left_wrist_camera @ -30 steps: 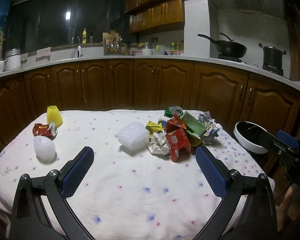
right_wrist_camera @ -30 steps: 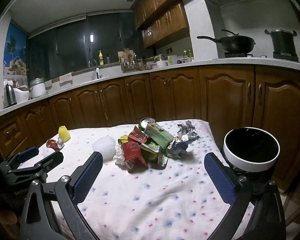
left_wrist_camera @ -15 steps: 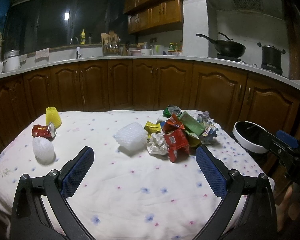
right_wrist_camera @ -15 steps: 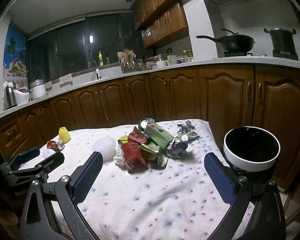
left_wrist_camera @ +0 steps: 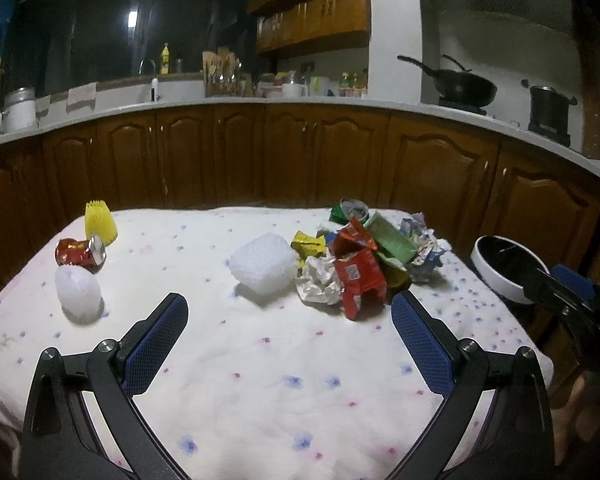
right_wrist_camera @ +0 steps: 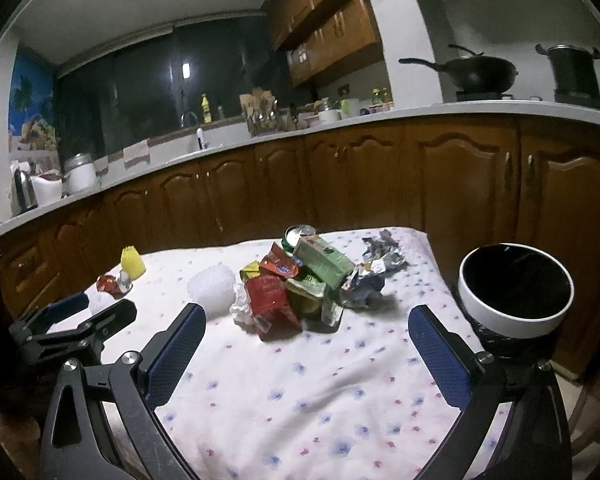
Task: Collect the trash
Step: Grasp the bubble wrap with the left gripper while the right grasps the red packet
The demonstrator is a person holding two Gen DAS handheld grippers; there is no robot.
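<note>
Left hand-held gripper (left_wrist_camera: 286, 320) agape, trash pile (left_wrist_camera: 364, 256) possibly overlapping

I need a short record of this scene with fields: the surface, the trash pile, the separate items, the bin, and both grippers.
surface: white floral tablecloth
pile: red crumpled packet, green carton, white crumpled paper, green can
beside pile: white foam net sleeve
far left: crushed red can, yellow foam net, white foam ball
bin: white-rimmed black bin, off the table's right edge
left gripper: open, empty
right gripper: open, empty
</note>
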